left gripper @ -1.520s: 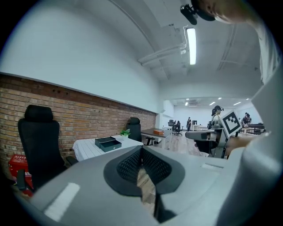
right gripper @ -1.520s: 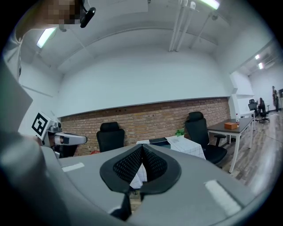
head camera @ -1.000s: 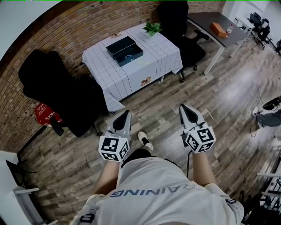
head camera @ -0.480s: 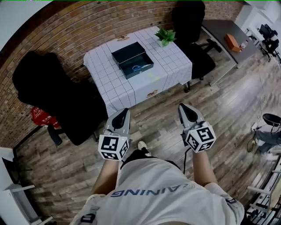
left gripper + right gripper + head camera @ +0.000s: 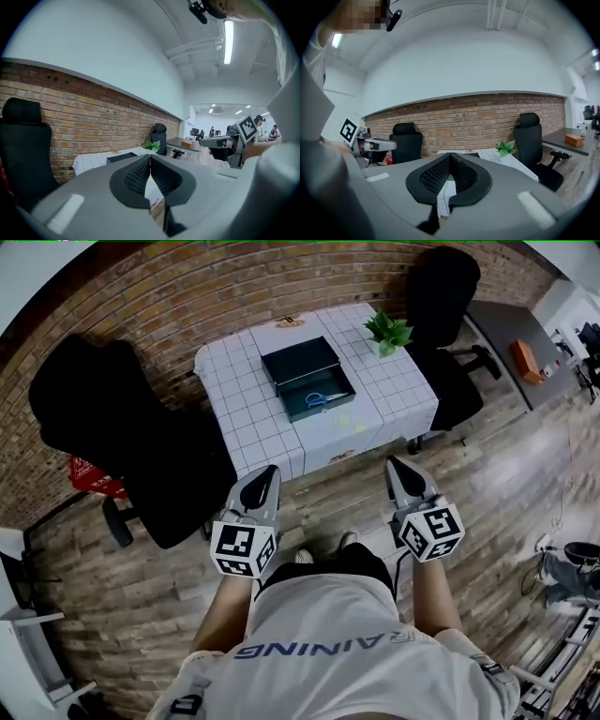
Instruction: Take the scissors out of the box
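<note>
A dark open box (image 5: 307,378) sits on a small table with a white checked cloth (image 5: 246,409) by the brick wall. Blue-handled scissors (image 5: 317,399) lie inside the box near its front right corner. My left gripper (image 5: 267,471) and right gripper (image 5: 395,465) are held side by side in front of the person's body, short of the table's front edge, both pointing toward it. Both are shut with nothing between the jaws. In the left gripper view the box (image 5: 123,158) shows just above the shut jaws (image 5: 150,158).
A black office chair (image 5: 122,437) stands left of the table and another (image 5: 448,329) at its right. A small potted plant (image 5: 387,333) sits on the table's far right corner. A grey desk (image 5: 516,338) with an orange item stands further right. The floor is wood plank.
The person has walked toward the table: it and the box now sit nearer and more centred in the head view. Both grippers stay shut and level in front of the body.
</note>
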A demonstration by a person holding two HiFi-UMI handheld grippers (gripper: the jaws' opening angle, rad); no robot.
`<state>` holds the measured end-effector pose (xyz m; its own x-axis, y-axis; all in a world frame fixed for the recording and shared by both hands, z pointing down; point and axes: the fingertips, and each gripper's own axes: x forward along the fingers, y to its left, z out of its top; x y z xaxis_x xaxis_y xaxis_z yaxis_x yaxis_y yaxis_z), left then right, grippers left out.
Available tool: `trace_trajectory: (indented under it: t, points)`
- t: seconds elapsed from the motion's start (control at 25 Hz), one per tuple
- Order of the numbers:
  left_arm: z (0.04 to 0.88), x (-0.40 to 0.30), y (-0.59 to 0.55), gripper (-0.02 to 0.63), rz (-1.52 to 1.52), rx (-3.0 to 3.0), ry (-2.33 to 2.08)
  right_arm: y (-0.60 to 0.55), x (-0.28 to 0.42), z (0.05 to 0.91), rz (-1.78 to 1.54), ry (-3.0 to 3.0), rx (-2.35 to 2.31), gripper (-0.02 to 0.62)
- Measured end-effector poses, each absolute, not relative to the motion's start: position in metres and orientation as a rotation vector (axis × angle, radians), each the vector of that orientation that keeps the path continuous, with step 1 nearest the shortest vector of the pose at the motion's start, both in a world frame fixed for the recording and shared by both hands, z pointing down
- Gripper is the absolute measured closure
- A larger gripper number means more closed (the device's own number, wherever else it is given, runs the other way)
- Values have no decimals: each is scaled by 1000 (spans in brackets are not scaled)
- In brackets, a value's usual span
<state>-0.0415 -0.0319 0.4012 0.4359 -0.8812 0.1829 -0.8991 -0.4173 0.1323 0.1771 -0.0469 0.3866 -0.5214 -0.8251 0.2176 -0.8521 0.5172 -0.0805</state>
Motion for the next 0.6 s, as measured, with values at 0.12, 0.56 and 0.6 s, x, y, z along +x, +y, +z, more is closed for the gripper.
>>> trace_trajectory:
  t: [0.12,0.56,0.6]
  points:
    - [404,-53,-46,604,117,2446,-1598,-73,165,387,251,-2620,1389,580]
    - [397,-68,-130,604,142,2336,-1787,-199,141,385,238,-2743,1181,580]
    - [396,-66,-140,604,146,2325,-1800,-211,141,385,241,-2751,1165,580]
